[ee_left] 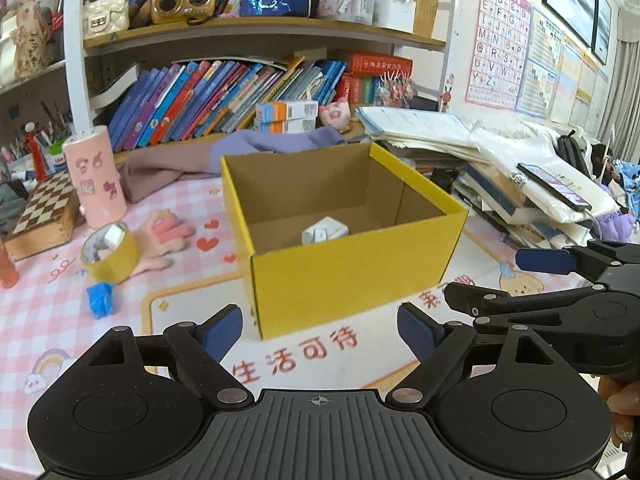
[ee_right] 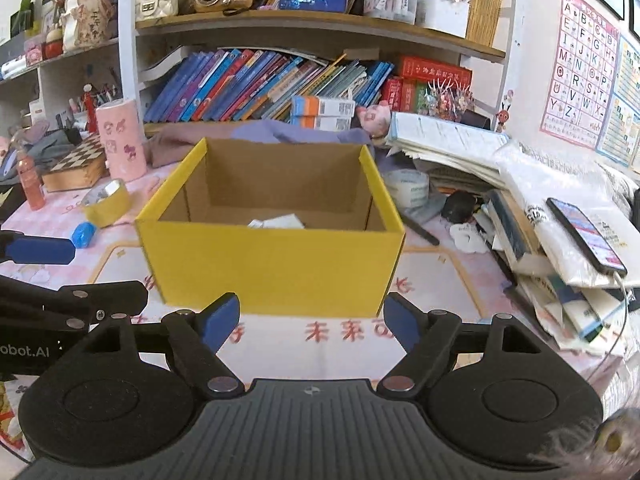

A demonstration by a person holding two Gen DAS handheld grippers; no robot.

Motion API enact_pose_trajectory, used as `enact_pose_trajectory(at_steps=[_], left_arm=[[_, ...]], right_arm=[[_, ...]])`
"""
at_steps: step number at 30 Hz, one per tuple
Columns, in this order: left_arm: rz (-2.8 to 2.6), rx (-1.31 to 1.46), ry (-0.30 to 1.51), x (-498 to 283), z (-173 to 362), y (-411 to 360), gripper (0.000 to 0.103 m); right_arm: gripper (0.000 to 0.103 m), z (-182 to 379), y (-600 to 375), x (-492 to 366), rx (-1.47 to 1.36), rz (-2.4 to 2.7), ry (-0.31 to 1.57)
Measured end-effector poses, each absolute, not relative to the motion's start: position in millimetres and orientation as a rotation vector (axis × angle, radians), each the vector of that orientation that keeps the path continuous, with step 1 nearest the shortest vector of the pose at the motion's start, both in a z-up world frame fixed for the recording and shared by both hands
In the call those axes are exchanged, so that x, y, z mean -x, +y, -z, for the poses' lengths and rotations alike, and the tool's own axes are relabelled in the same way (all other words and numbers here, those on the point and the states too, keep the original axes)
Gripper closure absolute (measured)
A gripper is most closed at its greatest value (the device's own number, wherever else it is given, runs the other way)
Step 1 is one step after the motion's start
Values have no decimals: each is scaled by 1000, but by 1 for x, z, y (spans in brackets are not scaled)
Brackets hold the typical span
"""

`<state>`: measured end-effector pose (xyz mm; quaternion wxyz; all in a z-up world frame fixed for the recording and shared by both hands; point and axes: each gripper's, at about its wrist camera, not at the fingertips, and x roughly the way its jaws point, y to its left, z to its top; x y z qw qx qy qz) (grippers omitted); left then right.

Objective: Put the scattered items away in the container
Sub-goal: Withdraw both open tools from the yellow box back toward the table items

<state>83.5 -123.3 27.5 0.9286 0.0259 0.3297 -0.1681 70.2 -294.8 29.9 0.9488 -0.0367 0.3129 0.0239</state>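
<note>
Yellow box (ee_left: 352,276), at frame centre with one white item (ee_left: 323,230) inside, awaits the tape roll (ee_left: 110,254) and blue object (ee_left: 100,299) at left; left gripper (ee_left: 320,330) and right gripper (ee_right: 312,322), both wide and empty, should approach squarely.

Yellow box (ee_left: 352,280) blocks ahead; its open top gives access.

Open yellow box (ee_left: 352,280) upright, white item (ee_left: 324,230) inside
</note>
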Motion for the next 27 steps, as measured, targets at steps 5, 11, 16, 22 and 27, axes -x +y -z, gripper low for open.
enact_pose_trajectory(at_steps=[5, 11, 16, 22, 27], left_arm=[[352, -48, 699, -74, -23, -108, 14], [337, -56, 726, -67, -19, -91, 14], [318, -67, 749, -60, -13, -74, 14], [285, -54, 764, -53, -10, -49, 14], [254, -43, 772, -48, -8, -27, 13]], right_arm=[[23, -26, -281, -57, 75, -36, 661], [22, -20, -264, -49, 63, -27, 703], [22, -16, -247, -45, 59, -36, 730], [22, -15, -223, -42, 72, -65, 730], [21, -14, -202, -41, 82, -96, 730]])
